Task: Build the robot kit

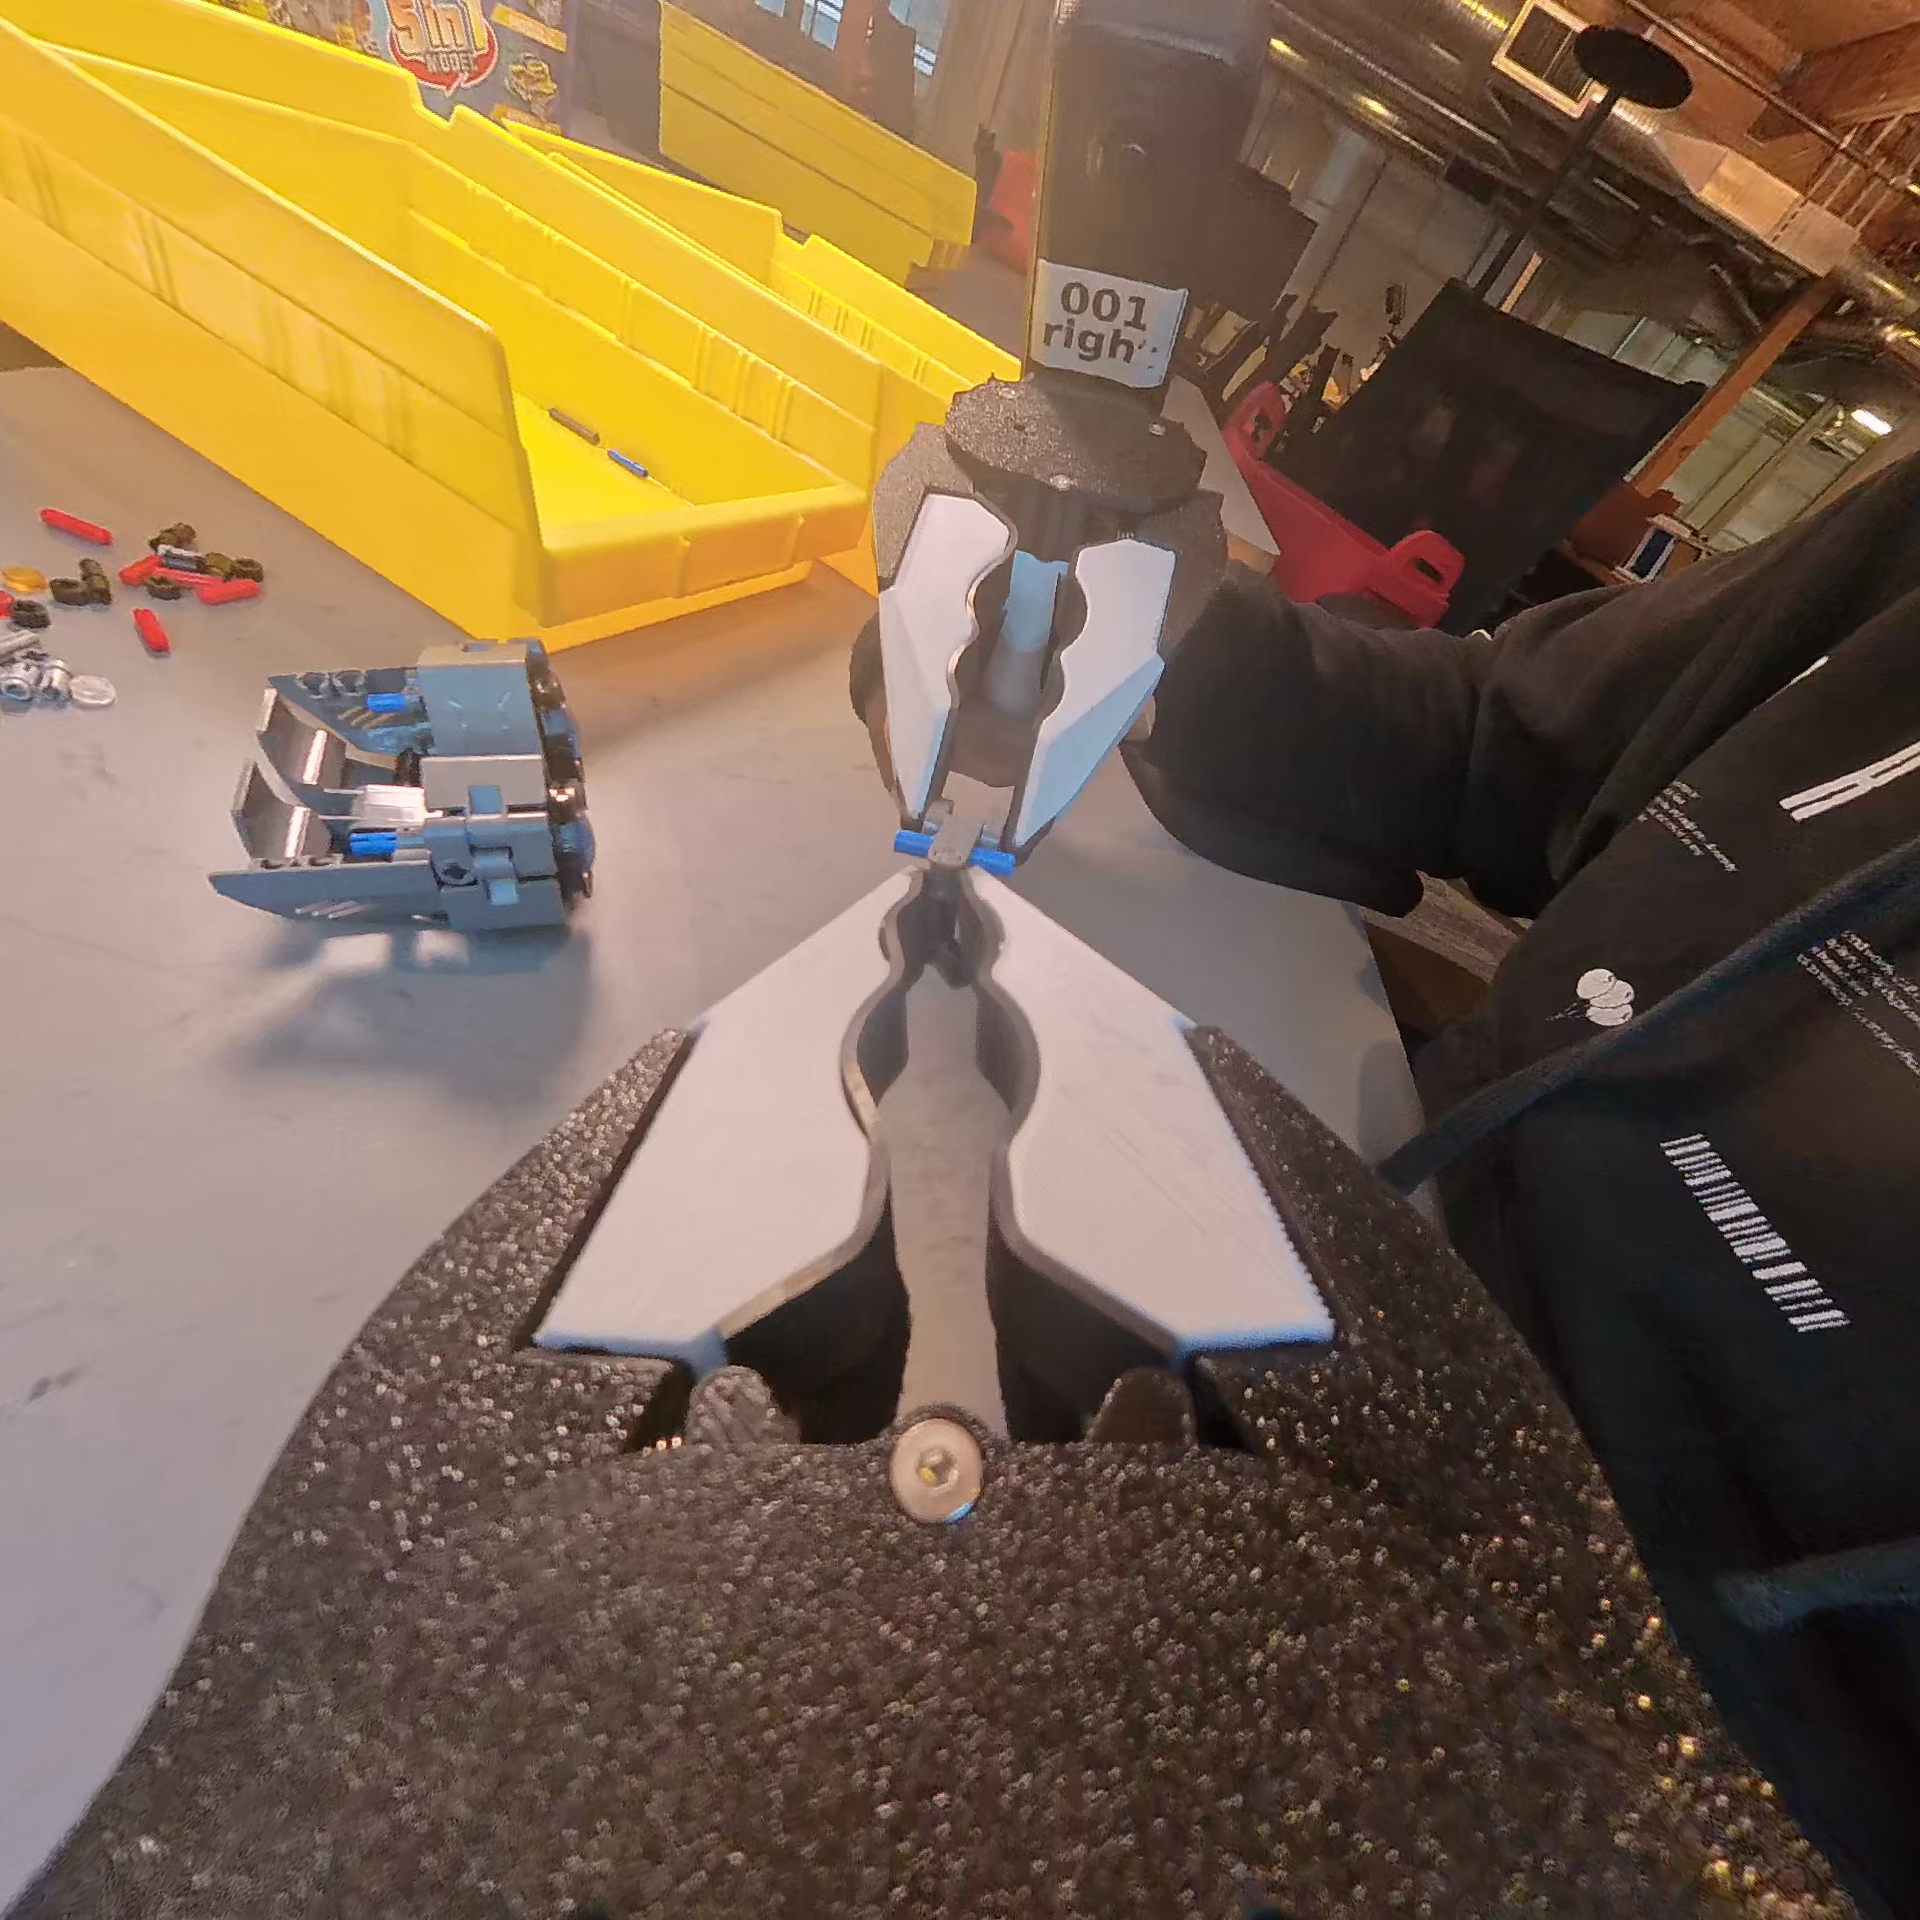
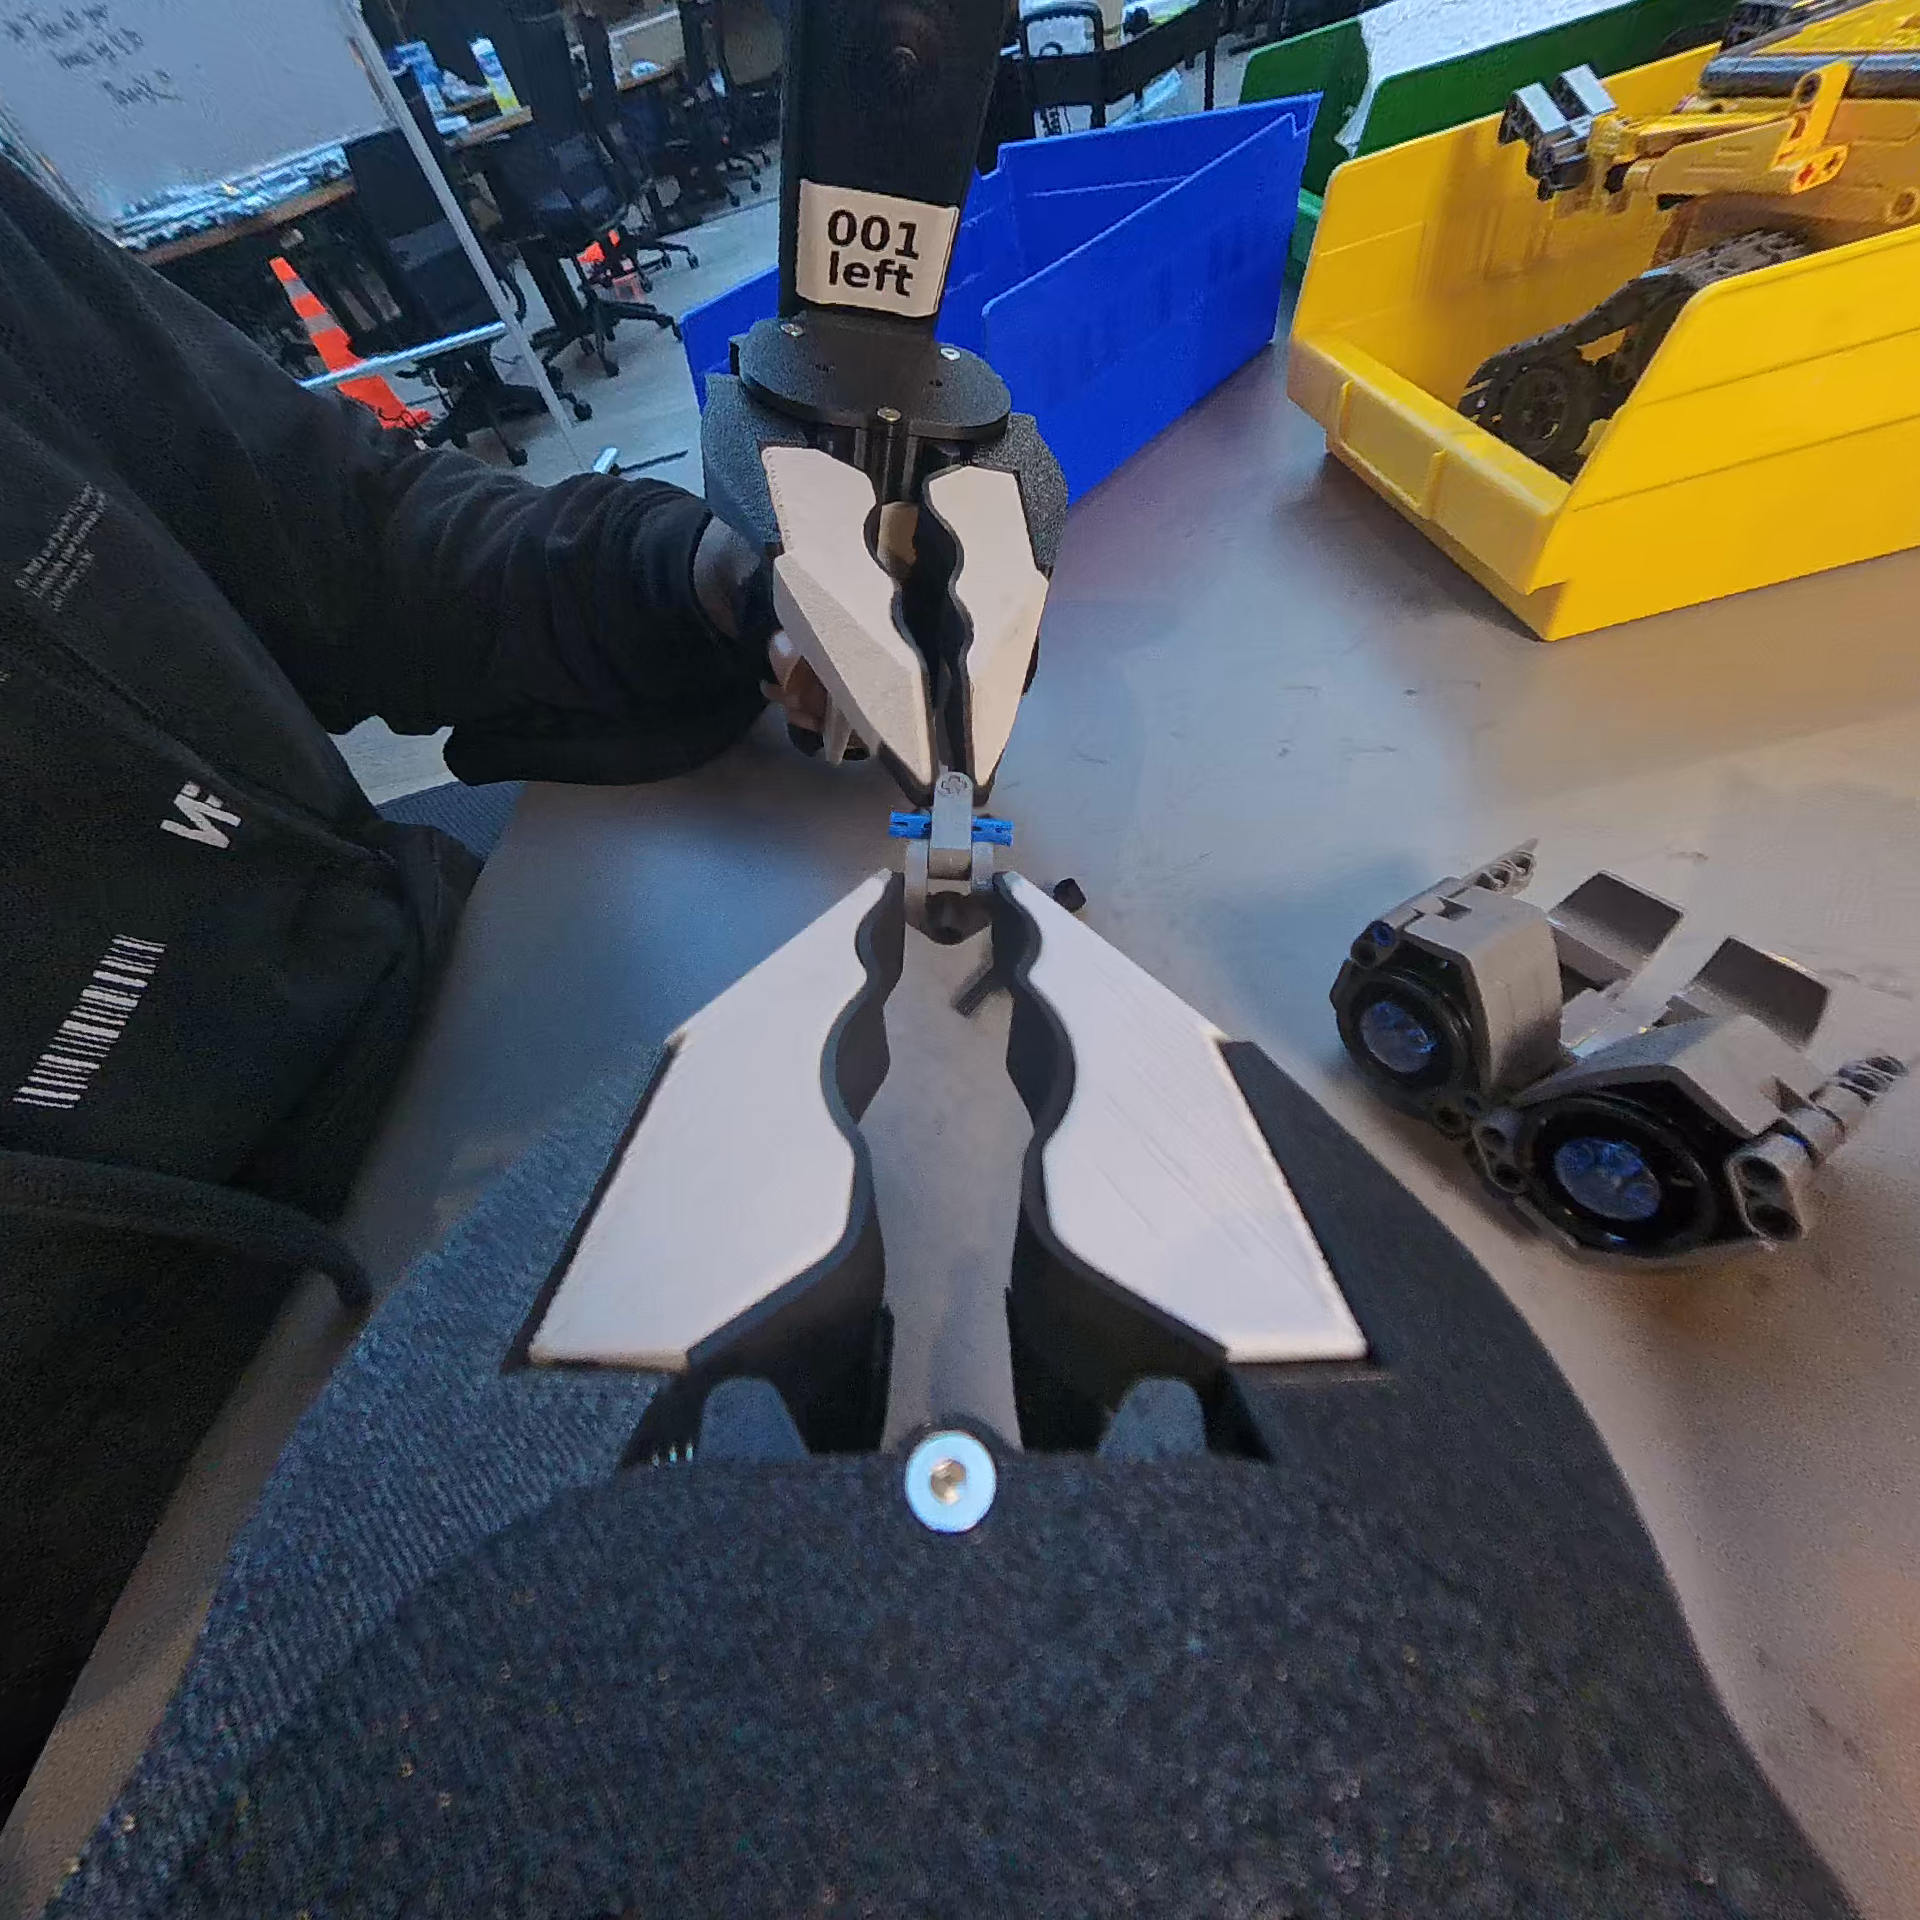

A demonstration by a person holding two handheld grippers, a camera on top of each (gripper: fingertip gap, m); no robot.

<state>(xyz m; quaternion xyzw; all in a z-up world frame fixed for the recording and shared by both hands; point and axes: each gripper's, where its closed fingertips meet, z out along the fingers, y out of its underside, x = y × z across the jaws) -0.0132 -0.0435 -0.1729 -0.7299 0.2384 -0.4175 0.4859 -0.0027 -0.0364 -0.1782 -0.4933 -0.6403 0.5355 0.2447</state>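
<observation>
1. Where the two grippers meet tip to tip above the table, a small grey connector piece with a blue pin through it is held in the air between them.
2. Left gripper: pressed together on one end of the piece; its fingers narrow to a thin gap at the tips.
3. Right gripper: likewise pinching the opposite end. Judged: each grip takes an end so the blue pin stays exposed crosswise, both stubs free.
4. Grey model assembly lies on the table, well apart to the left gripper's side, untouched.
5. Loose red, black and silver small parts are scattered beyond the assembly, near the table edge.
6. Yellow bins stand behind; the nearest holds a couple of small pins.
7. Right wrist view: blue bin and a yellow bin with a yellow tracked model sit farther off.
</observation>
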